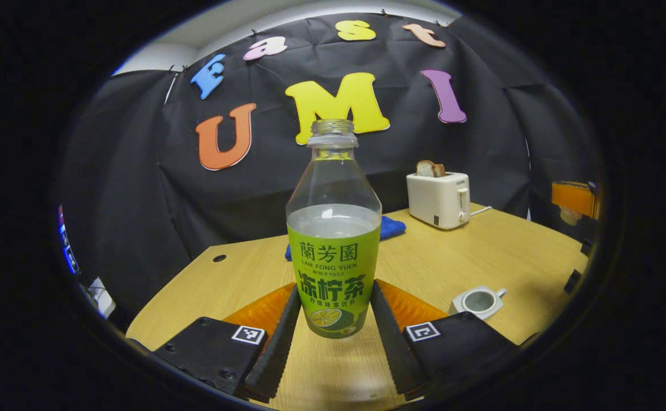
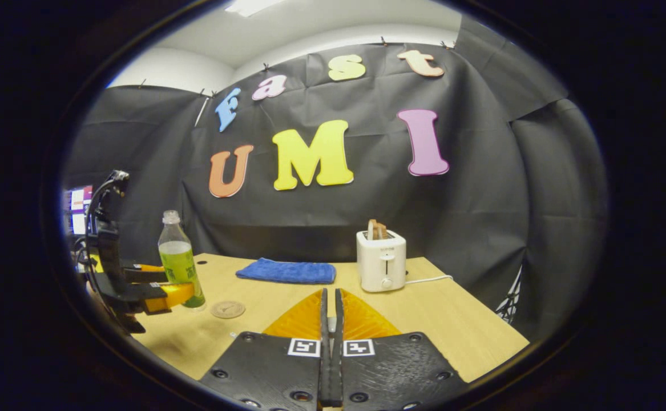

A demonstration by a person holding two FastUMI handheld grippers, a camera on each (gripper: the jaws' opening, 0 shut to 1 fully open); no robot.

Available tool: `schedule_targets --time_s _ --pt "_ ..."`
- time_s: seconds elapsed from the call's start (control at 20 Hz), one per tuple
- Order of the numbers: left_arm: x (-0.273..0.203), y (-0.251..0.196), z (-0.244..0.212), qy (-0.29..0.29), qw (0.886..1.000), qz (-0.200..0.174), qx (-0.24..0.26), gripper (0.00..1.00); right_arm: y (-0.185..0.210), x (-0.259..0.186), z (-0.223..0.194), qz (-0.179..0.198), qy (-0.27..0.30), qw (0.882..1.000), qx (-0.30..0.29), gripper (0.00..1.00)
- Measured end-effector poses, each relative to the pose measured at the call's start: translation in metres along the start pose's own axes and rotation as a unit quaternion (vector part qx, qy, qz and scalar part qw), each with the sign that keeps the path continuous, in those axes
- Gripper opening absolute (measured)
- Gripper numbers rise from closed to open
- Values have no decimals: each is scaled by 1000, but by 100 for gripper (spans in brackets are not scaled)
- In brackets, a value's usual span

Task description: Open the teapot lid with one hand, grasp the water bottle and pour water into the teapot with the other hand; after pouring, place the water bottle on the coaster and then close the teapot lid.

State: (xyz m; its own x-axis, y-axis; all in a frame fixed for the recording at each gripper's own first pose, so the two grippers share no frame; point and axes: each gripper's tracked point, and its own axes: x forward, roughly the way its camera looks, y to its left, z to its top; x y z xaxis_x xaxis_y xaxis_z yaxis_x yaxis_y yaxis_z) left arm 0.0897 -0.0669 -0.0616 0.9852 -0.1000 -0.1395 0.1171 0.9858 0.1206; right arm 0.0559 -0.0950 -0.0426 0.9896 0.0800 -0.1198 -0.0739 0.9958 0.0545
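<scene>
- Wooden tabletop (image 1: 241, 274): open teapot (image 1: 477, 301) waits lidless.
- Left hand-held gripper (image 1: 335, 319) brackets water bottle (image 1: 334, 245); whether it is squeezing, cannot tell.
- Right hand-held gripper (image 2: 330, 319) clenched, apparently on the lid.
- Coaster (image 2: 227, 309) near bottle, likely for set-down.

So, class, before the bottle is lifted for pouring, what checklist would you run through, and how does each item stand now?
1. Small white ceramic teapot open, lid off: ok.
2. Clear plastic bottle with a green label uncapped, upright, partly filled: ok.
3. Left gripper has its jaws on either side of the bottle's label: ok.
4. Those jaws pressing firmly enough to lift: cannot tell.
5. Round brown coaster on the table beside the bottle, nothing on it: ok.
6. Right gripper, jaws closed, holding the lid away from the teapot: cannot tell.
</scene>
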Motion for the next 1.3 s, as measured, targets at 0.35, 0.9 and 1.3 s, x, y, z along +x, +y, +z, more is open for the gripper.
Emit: schedule_targets --time_s 0.35,0.9,1.3 --pt "0 -2 9 -36 996 -17 -74 75 10 3 -7 15 10 1000 10 0" --pt "63 4 -32 14 995 -24 -97 76 13 11 -36 15 42 999 9 0" --pt "73 3 -61 54 994 -27 -91 77 18 18 -46 16 48 999 -6 0"
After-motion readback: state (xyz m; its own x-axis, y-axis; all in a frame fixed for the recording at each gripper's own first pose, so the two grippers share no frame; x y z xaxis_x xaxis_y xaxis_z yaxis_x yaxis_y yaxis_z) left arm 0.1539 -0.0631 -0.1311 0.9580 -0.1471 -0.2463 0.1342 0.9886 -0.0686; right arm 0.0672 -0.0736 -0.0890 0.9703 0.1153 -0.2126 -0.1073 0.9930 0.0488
